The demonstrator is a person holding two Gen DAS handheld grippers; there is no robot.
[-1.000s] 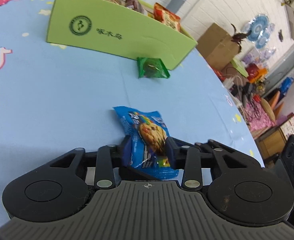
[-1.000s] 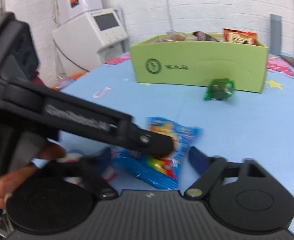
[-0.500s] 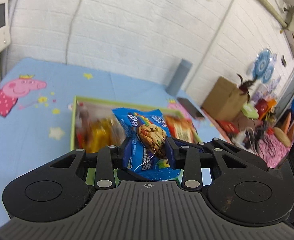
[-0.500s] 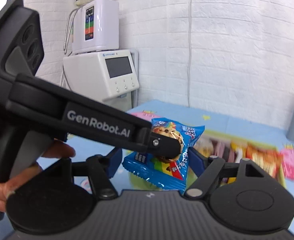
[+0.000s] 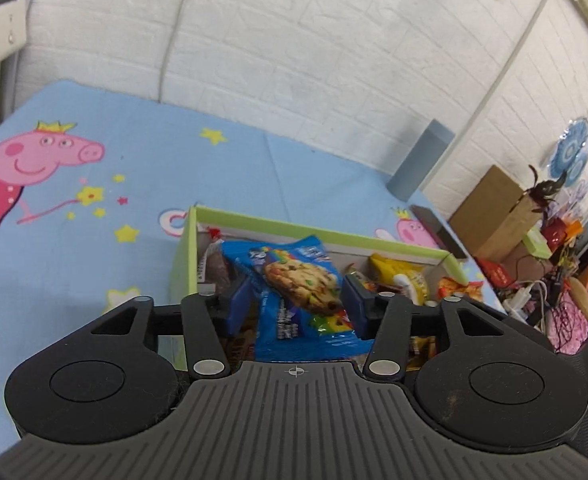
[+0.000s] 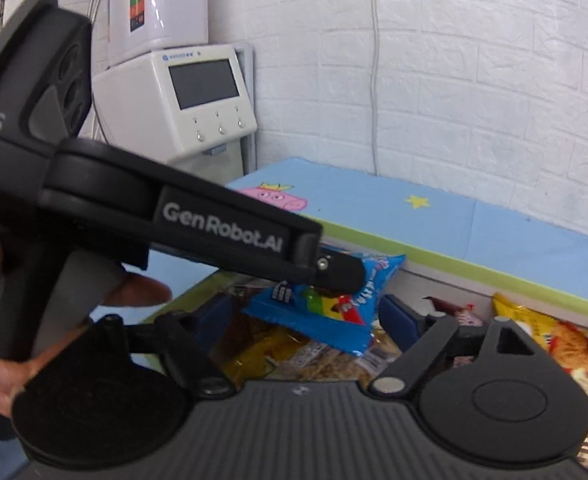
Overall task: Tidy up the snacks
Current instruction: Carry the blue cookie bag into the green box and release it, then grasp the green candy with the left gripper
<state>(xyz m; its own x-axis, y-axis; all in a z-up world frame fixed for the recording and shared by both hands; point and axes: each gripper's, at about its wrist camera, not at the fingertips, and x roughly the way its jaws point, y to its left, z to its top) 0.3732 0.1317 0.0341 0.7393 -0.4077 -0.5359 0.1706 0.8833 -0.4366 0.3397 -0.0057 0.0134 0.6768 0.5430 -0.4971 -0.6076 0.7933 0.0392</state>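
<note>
Left gripper (image 5: pixel 294 300): matte black body w/ ribbed grey top plate, crosshair mark at centre, two round caps, silver pivot screws, blue finger pads (image 5: pixel 238 300). Right gripper (image 6: pixel 301 316): same build. White "GenRobot.AI" lettering upper left of right view.

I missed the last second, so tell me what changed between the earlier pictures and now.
The blue cookie packet went from the tablecloth to above the green box, carried between the left gripper pads. Both grippers' jaws have just been opening; the left's pads now stand off the packet, letting go. The right gripper holds nothing. The box's snacks stayed put.
</note>
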